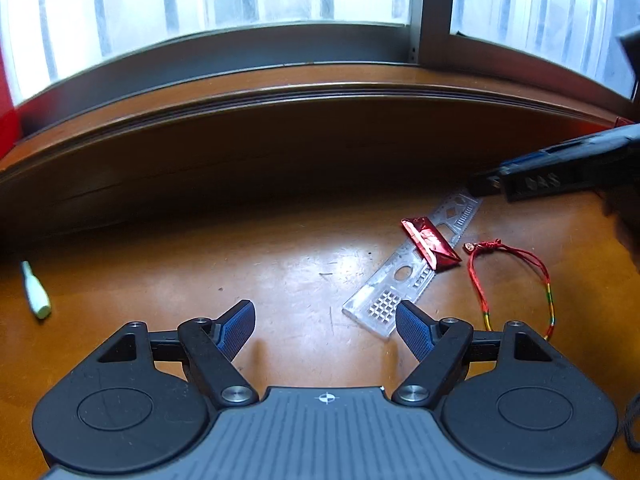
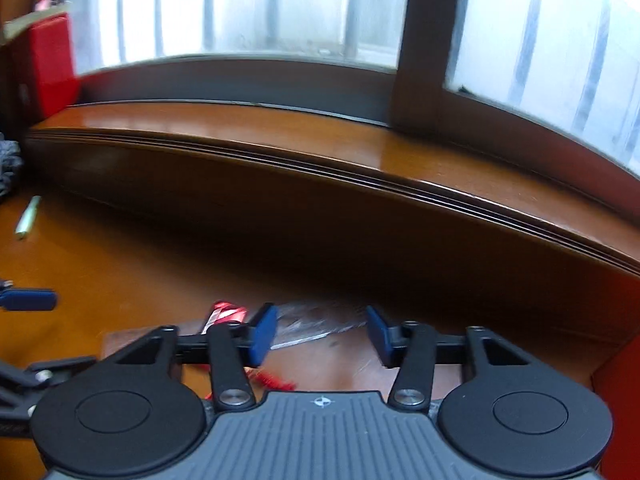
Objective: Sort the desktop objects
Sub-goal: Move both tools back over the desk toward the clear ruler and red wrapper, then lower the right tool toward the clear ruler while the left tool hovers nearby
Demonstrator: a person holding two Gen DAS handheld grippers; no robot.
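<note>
A clear plastic stencil ruler (image 1: 408, 272) lies on the wooden desk, right of centre. A red foil wrapper (image 1: 430, 244) lies on top of it. A red string bracelet (image 1: 512, 280) lies just right of the ruler. A pale green pen (image 1: 36, 290) lies at the far left. My left gripper (image 1: 325, 322) is open and empty, low over the desk, its right finger beside the ruler's near end. My right gripper (image 2: 320, 330) is open and empty above the ruler (image 2: 316, 322); the wrapper (image 2: 224, 314) and bracelet (image 2: 272, 380) show behind its left finger. It also shows in the left wrist view (image 1: 560, 172).
A raised wooden window sill (image 1: 320, 92) and the window run along the back of the desk. A red box (image 2: 48, 64) stands on the sill at the left. Grey fabric (image 2: 8, 164) sits at the left edge. A red surface (image 2: 620, 400) is at the right.
</note>
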